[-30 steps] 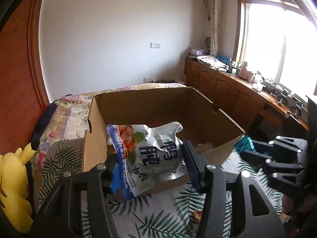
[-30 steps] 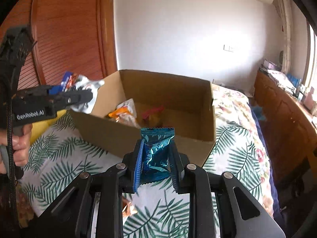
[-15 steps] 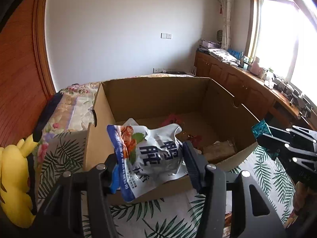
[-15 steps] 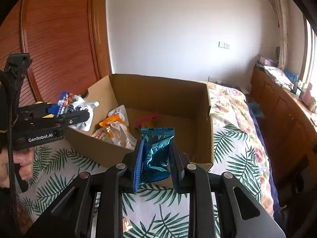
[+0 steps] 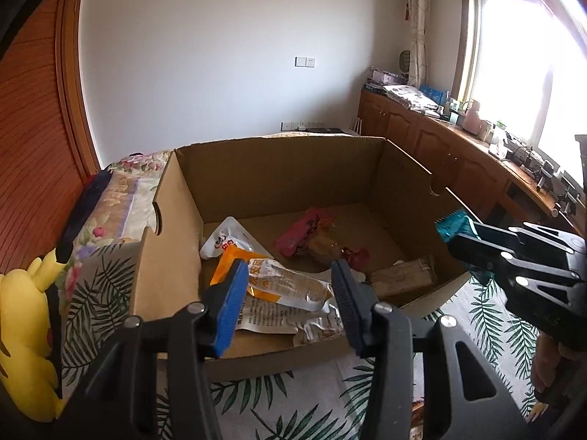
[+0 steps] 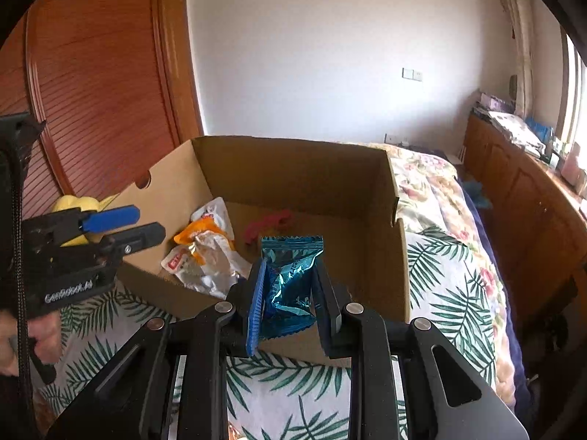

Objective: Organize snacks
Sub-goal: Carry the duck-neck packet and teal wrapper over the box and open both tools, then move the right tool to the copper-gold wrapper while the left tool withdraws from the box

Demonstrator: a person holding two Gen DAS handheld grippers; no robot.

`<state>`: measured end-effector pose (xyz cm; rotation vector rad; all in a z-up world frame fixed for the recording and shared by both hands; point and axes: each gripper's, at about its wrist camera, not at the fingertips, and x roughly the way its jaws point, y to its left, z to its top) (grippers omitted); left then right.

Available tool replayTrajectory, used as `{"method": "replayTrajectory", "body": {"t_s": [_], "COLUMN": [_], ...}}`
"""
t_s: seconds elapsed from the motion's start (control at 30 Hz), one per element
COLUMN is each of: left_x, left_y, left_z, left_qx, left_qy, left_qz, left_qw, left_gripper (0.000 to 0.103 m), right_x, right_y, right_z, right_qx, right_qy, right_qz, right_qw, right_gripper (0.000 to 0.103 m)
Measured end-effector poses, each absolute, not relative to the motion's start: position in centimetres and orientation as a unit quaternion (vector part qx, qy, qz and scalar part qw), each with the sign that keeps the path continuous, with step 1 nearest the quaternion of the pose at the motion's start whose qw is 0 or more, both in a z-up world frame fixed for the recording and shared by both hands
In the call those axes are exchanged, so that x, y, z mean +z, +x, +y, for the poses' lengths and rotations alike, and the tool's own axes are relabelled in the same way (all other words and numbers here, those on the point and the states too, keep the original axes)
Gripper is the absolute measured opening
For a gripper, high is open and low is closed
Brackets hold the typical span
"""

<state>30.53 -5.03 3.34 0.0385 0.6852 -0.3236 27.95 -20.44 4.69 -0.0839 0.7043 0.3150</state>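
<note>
An open cardboard box (image 5: pixel 286 168) (image 6: pixel 293 168) stands on the bed and holds several snack packets. A silver and orange packet (image 5: pixel 286 286) (image 6: pixel 205 260) lies at its near left, a pink one (image 5: pixel 304 234) (image 6: pixel 268 225) in the middle, a brown one (image 5: pixel 400 278) at the right. My left gripper (image 5: pixel 288 300) (image 6: pixel 121 225) is open and empty over the box's near edge. My right gripper (image 6: pixel 288 293) (image 5: pixel 462 234) is shut on a shiny blue packet (image 6: pixel 290 278) (image 5: pixel 453 223), held above the box's near right corner.
The bed has a palm-leaf sheet (image 5: pixel 293 396) (image 6: pixel 440 293) and a floral quilt (image 6: pixel 425 183). A yellow plush toy (image 5: pixel 25 330) (image 6: pixel 79 205) lies left of the box. Wooden cabinets (image 5: pixel 458 154) run under the window; a wooden wardrobe (image 6: pixel 91 73) stands at the left.
My left gripper opened and let go of the white and blue packet, which dropped into the box. Both grippers moved closer over the box; the right still holds the blue packet.
</note>
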Motion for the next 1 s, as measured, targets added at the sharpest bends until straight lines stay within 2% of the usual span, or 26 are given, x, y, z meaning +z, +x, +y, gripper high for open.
{"method": "replayTrajectory", "body": {"t_s": [0.23,0.4,1.0], "left_x": [3.9,4.4,5.6], "left_y": [29.8,29.3,24.4], "left_z": [-4.4,-4.5,-5.6], "left_qx": [-0.166,-0.166,-0.198], "left_qy": [0.009,0.014,0.040], "left_qz": [0.332,0.328,0.300], "left_qw": [0.929,0.930,0.932], "left_gripper": [0.048,0.049,0.052], "right_x": [4.3,4.1,6.2], "right_y": [28.7,28.7,23.0], "right_z": [-20.2,-20.6,-21.0], "right_qx": [0.147,0.144,0.187], "right_qy": [-0.044,-0.028,-0.025], "right_qz": [0.347,0.344,0.305], "right_qw": [0.925,0.927,0.933], "right_gripper": [0.024,0.031,0.031]}}
